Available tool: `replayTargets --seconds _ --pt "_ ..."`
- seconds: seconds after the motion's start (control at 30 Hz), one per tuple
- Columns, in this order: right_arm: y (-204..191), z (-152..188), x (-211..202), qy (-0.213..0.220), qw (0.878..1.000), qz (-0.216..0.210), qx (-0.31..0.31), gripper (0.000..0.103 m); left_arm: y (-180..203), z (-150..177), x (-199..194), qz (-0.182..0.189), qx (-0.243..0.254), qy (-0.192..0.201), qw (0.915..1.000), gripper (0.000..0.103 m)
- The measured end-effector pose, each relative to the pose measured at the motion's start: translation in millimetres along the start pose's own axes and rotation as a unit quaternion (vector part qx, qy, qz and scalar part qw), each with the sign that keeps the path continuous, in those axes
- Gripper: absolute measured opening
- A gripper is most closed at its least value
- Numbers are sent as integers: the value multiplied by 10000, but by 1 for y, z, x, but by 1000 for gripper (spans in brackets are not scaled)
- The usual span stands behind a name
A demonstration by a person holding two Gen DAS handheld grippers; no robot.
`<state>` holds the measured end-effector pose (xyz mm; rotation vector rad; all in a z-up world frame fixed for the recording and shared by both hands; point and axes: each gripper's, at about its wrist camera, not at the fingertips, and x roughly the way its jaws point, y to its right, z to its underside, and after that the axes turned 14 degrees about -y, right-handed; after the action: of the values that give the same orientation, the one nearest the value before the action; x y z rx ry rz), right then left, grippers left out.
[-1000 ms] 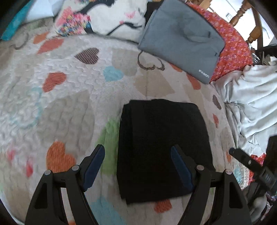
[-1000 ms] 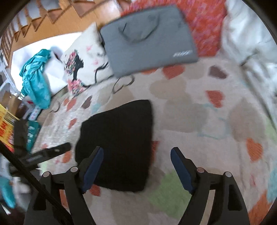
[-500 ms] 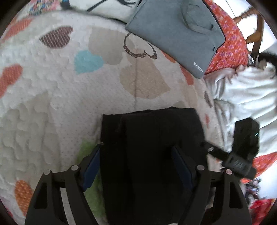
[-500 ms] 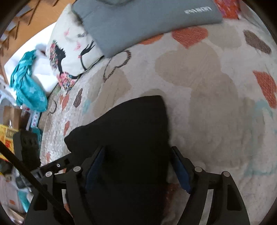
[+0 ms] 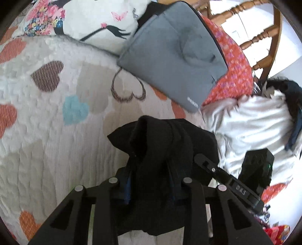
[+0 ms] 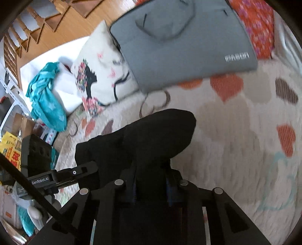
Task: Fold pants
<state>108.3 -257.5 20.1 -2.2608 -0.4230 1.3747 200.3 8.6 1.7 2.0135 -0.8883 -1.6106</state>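
Note:
The folded black pants point(image 5: 160, 139) lie bunched on the heart-patterned quilt point(image 5: 47, 113). My left gripper point(image 5: 150, 181) is closing, and its blue pads pinch the near edge of the pants. In the right wrist view the pants point(image 6: 151, 135) rise in a hump ahead of my right gripper point(image 6: 151, 184), which is also closing with the fabric pressed between its pads. Each gripper shows in the other's view: the right one point(image 5: 226, 181) at the pants' right side, the left one point(image 6: 56, 175) at their left.
A grey laptop bag point(image 5: 173, 50) lies at the far side of the quilt, leaning on a red patterned cushion point(image 5: 234, 62) and a printed pillow point(image 5: 90, 17). A heap of white cloth point(image 5: 254, 122) sits right of the pants. A wooden chair point(image 5: 264, 32) stands behind.
Both grippers moved forward over the flat folded pants and their jaws came together on the near edge. The fabric has bunched up and lifted off the quilt.

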Motion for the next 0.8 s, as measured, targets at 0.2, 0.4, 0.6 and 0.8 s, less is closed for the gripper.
replayTargets --seconds 0.2,0.4,0.6,0.8 --pt "15 -21 32 5 9993 368 104 28 -25 -26 35 -809 -445 -35 9957 33" --pt "34 -25 39 -88 9962 770 398 45 -40 -30 18 -562 -898 -10 9944 34" --pt "15 -36 12 505 9986 61 137 64 -7 -22 -8 -505 -396 653 9958 35" --pt "39 -49 54 21 9989 -4 461 70 -22 -24 42 -907 -375 -101 9951 42"
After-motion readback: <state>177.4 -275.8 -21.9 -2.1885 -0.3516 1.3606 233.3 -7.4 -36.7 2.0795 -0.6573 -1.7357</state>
